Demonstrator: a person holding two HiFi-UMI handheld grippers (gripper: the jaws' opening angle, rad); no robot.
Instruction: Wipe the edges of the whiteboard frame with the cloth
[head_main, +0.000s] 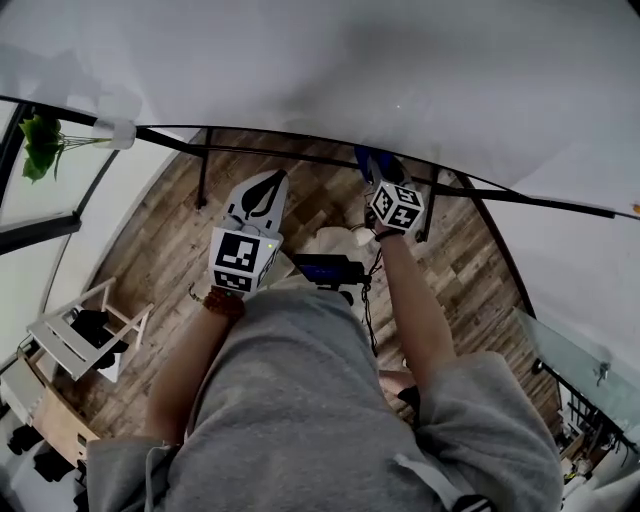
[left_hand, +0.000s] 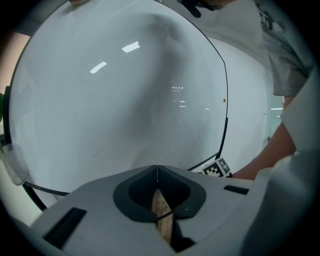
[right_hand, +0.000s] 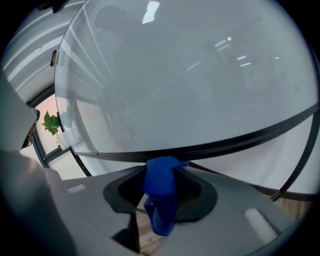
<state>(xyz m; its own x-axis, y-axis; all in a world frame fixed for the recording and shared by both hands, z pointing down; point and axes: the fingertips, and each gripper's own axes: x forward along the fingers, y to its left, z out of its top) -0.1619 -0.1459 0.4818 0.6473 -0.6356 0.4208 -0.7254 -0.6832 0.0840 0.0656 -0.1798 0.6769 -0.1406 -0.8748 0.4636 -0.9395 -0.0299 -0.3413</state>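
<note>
Jaws of my right gripper (right_hand: 161, 163) pinch the cloth (right_hand: 161, 192) between their tips, right by the whiteboard frame (right_hand: 240, 139); my left gripper (left_hand: 157, 168) is squeezed closed.

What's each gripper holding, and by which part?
The right gripper pinches the blue cloth at its bunched top, the rest hanging below. The left gripper is shut, holding nothing.
</note>
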